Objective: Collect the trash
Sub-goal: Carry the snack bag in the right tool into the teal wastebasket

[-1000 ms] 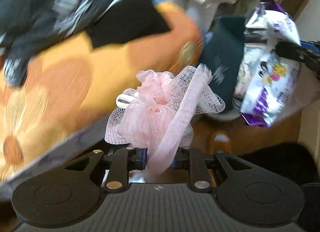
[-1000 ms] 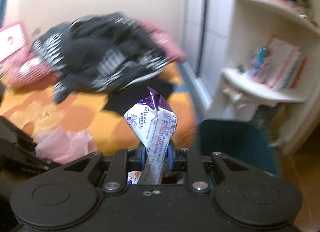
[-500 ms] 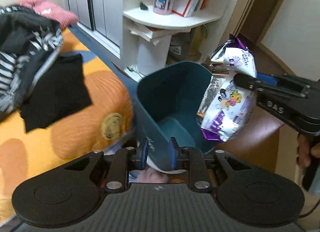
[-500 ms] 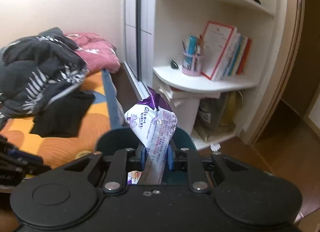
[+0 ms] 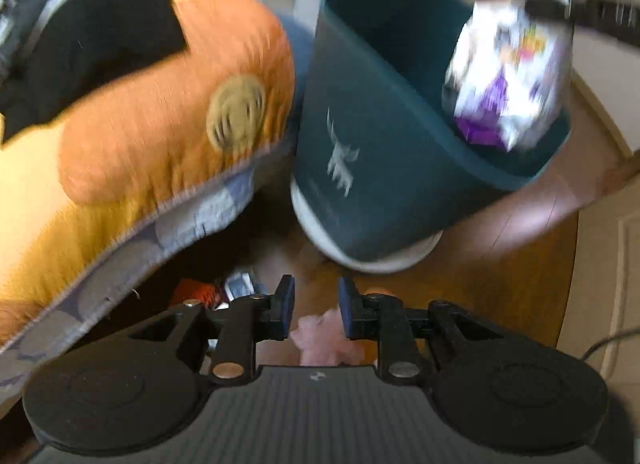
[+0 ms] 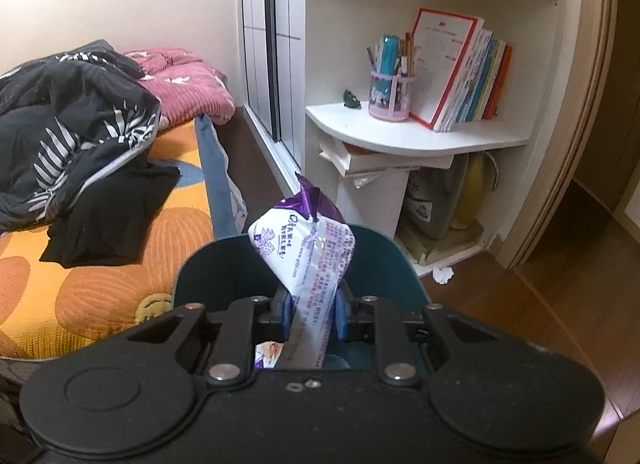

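From the left wrist camera, which is blurred by motion, the left gripper [image 5: 314, 310] has its fingers [image 5: 285, 306] spread apart with nothing between them; a bit of pink mesh [image 5: 326, 338] shows low in the gap, close to the gripper body, and whether it touches the fingers cannot be told. Ahead stands a dark teal bin [image 5: 384, 168] with a pale base, on the wooden floor [image 5: 500, 276], just beside the edge of the bed with its orange flowered cover [image 5: 152, 112]. A black garment [image 5: 100, 44] lies on that cover toward the upper left. At the bin's upper right, over its opening, hangs a white and purple snack bag [image 5: 508, 76], too smeared to read. From the right wrist camera, the right gripper [image 6: 310, 312] has its fingers [image 6: 283, 314] closed on the snack bag [image 6: 308, 252], which stands up between them with its purple crimped end on top. The bag sits directly over the open mouth of the bin [image 6: 208, 280], whose rim curves around behind the fingers. To the left lies the bed [image 6: 100, 284] with a black leaf-patterned garment [image 6: 68, 136] and a pink blanket [image 6: 188, 92] farther back. To the right a white corner shelf [image 6: 420, 136] carries a pink pen cup [image 6: 390, 92] and a row of books [image 6: 464, 76], and a small crumpled white scrap [image 6: 443, 274] lies on the floor at the shelf's foot.
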{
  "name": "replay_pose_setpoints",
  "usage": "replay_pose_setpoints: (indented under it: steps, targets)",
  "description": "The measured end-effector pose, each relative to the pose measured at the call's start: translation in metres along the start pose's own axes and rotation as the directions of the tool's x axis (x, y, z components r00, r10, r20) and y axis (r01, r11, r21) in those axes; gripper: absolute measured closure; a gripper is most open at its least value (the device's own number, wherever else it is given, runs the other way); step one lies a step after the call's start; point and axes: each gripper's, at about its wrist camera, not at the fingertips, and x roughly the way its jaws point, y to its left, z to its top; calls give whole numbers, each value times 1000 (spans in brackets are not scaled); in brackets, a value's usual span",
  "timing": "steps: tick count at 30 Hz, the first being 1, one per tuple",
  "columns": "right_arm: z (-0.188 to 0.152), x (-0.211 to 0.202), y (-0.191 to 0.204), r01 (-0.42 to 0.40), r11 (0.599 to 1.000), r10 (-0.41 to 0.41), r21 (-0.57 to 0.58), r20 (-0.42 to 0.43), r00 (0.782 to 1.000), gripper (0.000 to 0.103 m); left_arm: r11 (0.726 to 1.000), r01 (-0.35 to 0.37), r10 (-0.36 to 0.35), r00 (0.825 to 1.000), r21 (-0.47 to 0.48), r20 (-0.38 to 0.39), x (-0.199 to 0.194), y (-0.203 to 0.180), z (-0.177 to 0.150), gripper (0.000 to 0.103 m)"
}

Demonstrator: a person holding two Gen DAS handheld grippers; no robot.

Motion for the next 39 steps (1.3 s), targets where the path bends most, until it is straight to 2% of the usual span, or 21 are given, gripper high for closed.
replay_pose_setpoints:
  steps: [3,4,5,6,7,12,19,26,27,29,30,31,34,36,37,39]
  targets:
    - [2,13,1,-5,1000,5,-25,-16,1000,82,999,-3,4,999,39,-40,37,5,-10,74]
    - [3,16,1,-9,999,8,-33,-20,1000,82,999,8,-5,998,51,-55,52,6,-14,68]
    - [3,20,1,-15,999,14,-44,-24,1000,82,998,19,-15,997,63,-73,66,7,-17,58]
    - [4,23,2,-18,999,17,-52,-29,999,82,997,30,-23,996,77,-88,79,8,-20,32]
    - [5,27,2,-23,998,21,-59,-34,999,82,995,42,-33,995,92,-94,93,9,-24,18]
    - [3,52,0,-32,996,25,-86,-83,996,82,983,73,-45,986,169,-163,167,9,-43,18]
    - [-4,86,-13,-7,997,-6,-82,-153,988,82,966,128,-55,950,224,-308,262,3,-88,18]
    - [-16,103,-26,1,999,-8,-42,-177,984,82,970,171,-88,909,173,-406,315,-2,-112,19]
    - [-17,105,-27,-3,999,-4,-37,-179,984,82,971,176,-93,902,162,-421,322,-3,-114,19]
    - [-19,107,-27,-6,999,0,-35,-183,983,82,974,170,-90,898,150,-430,333,-2,-115,20]
    - [-21,108,-27,-9,999,3,-34,-186,983,82,975,171,-94,896,142,-435,336,-2,-114,27]
    - [-22,109,-26,-10,999,4,-33,-189,982,82,977,168,-94,892,130,-443,341,0,-113,40]
    - [-21,107,-26,-4,999,-3,-38,-178,984,82,985,156,-104,872,70,-478,353,6,-110,69]
    - [-21,104,-27,8,999,-16,-43,-175,984,82,987,142,-90,866,70,-492,356,8,-110,78]
    - [-22,102,-27,10,999,-17,-38,-175,984,82,987,144,-88,868,76,-489,354,8,-110,87]
    - [-22,99,-27,14,999,-19,-32,-166,986,82,986,153,-102,870,66,-483,348,11,-110,88]
